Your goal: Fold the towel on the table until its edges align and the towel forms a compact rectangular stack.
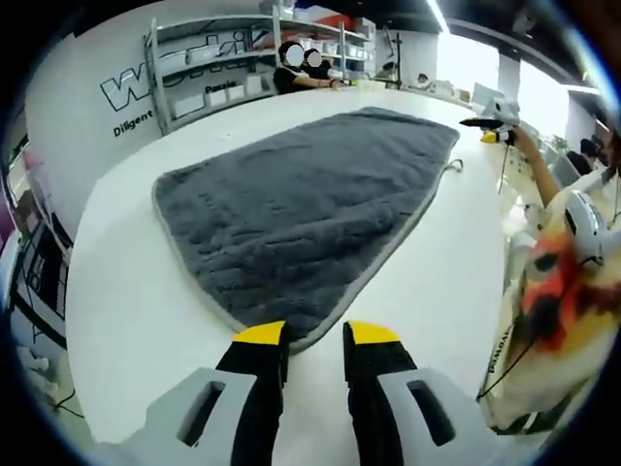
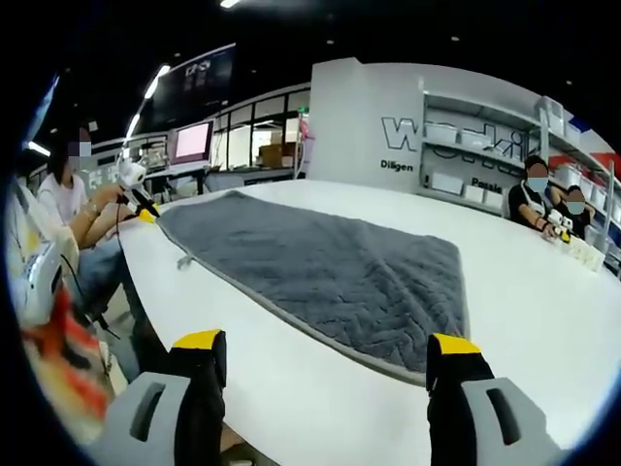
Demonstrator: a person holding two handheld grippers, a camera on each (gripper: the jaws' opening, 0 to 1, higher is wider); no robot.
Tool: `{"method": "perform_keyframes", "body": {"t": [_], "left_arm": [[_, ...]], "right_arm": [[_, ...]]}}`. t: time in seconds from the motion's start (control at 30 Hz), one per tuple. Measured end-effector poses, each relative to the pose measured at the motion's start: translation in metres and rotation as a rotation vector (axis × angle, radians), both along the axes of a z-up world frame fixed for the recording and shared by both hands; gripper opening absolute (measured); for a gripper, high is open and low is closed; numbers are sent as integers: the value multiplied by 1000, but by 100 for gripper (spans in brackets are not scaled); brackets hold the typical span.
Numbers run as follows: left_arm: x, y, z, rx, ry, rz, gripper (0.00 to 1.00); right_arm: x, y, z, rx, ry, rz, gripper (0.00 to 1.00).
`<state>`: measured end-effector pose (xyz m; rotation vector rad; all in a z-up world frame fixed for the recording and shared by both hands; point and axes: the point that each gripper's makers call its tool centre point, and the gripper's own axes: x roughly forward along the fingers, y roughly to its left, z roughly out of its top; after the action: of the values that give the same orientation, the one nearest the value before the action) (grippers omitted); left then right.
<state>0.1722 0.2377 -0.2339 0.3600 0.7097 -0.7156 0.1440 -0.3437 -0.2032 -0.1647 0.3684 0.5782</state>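
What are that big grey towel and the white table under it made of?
The towel looks like thick plush microfibre or terry: a matte, fuzzy pile with pressed ridges and a paler stitched edging. The table seems to be smooth white laminate or painted board, faintly glossy; which one I can't tell.

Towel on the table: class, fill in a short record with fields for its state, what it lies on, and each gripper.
towel: grey towel, spread flat, not yet folded
surface: white table
left gripper: fingers narrowly apart, at the towel's near corner, nothing held
right gripper: fingers wide apart, short of the towel's edge
people: seated at the table's far sides
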Motion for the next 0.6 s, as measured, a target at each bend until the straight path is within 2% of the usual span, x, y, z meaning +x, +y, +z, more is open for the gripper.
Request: {"method": "perform_keyframes", "body": {"t": [0.27, 0.4, 0.6], "left_arm": [[5, 5, -1, 37, -14, -15, 11], [7, 6, -2, 49, -23, -19, 9], [9, 8, -1, 50, -27, -25, 7]], "right_arm": [[0, -3, 0, -9, 1, -3, 85], [-1, -6, -2, -48, 3, 29, 82], [3, -28, -3, -86, 26, 19, 79]]}}
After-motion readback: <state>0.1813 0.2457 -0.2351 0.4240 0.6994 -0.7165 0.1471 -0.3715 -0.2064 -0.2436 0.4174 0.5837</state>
